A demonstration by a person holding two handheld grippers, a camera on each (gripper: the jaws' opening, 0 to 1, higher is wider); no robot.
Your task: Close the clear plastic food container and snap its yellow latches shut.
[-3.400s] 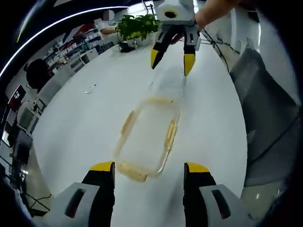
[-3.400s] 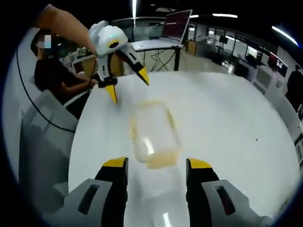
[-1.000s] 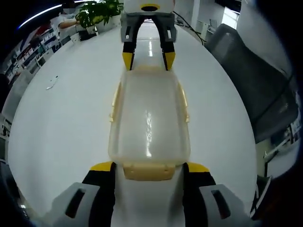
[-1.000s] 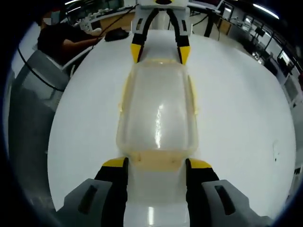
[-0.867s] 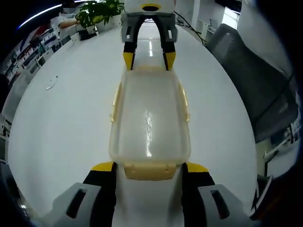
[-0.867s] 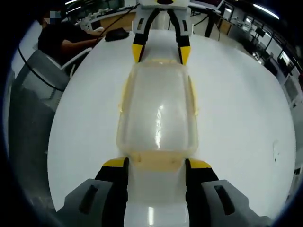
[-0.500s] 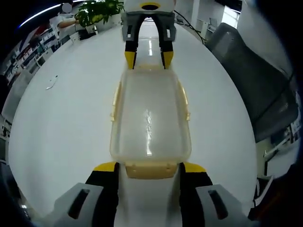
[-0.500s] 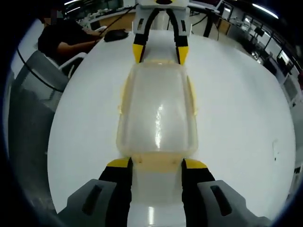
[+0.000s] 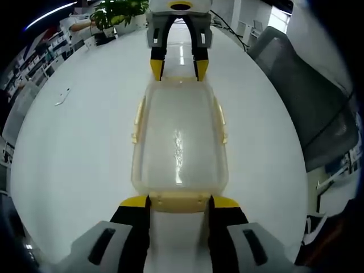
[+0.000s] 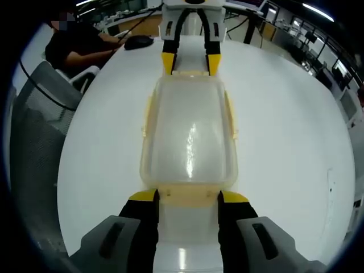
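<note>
The clear plastic container lies lengthwise on the white table with its lid on. Yellow side latches stick out along its long edges. My left gripper sits at the near end, its jaws pressed against both sides of the yellow end latch. At the far end my right gripper pinches the opposite end latch. In the right gripper view the container runs away from my right gripper, whose jaws clamp the end latch, and the left gripper holds the far end.
A grey chair stands beside the table, with a potted plant at its far end. A small object lies on the tabletop. A seated person, a black mouse and a mesh chair are nearby.
Both grippers' jaws have narrowed onto the end latches, the left one still closing in the last half second. The container has stayed in place.
</note>
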